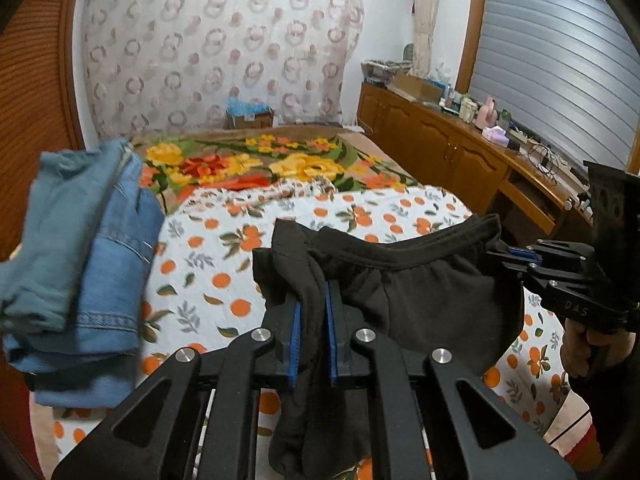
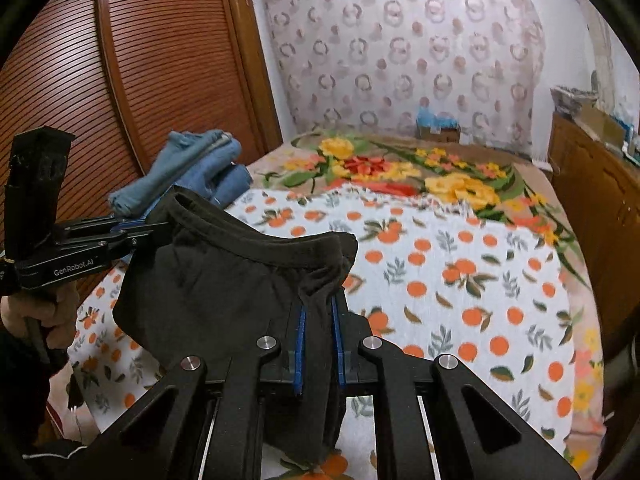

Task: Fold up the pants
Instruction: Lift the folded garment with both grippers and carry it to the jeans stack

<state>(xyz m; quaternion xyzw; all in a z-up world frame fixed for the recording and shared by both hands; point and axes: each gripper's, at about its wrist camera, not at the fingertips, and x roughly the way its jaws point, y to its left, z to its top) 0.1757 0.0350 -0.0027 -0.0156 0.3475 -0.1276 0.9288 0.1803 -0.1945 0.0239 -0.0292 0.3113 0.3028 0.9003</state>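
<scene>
In the left wrist view, the left gripper [image 1: 313, 312] sits nearest, its blue-lined pads [image 1: 296, 340] drawn close together and pinching a bunched fold of the black pants [image 1: 420, 288] near one end of the waistband. Loose black cloth hangs down between the gripper's arms toward the bottom of the picture. The waistband stretches from there to the right, sagging a little in the middle, and its other end is caught in the right gripper [image 1: 505, 254], which comes in from the right edge with a hand [image 1: 580, 344] wrapped around its handle.

The right wrist view shows the same hold from the other side: the right gripper [image 2: 319, 312] is squeezed onto the waistband cloth, and the left gripper [image 2: 158, 226] clamps the far end at the left, a hand [image 2: 40, 312] on its grip. The pants are lifted off the bed [image 1: 224, 264], hanging above the white sheet with its orange fruit print.

Just left of the pants in the left wrist view lies a stack of folded blue denim clothes [image 1: 88, 248], blurred, so I cannot tell how many pieces it holds. Beyond the sheet is a flowered blanket [image 1: 256, 164] in yellow, red and green. Farther back a cardboard box [image 1: 250, 118] stands at the foot of a patterned curtain [image 1: 224, 48]. Along the right runs a wooden cabinet [image 1: 440, 140] with small clutter on top, under a window with a grey shutter [image 1: 560, 60].
</scene>
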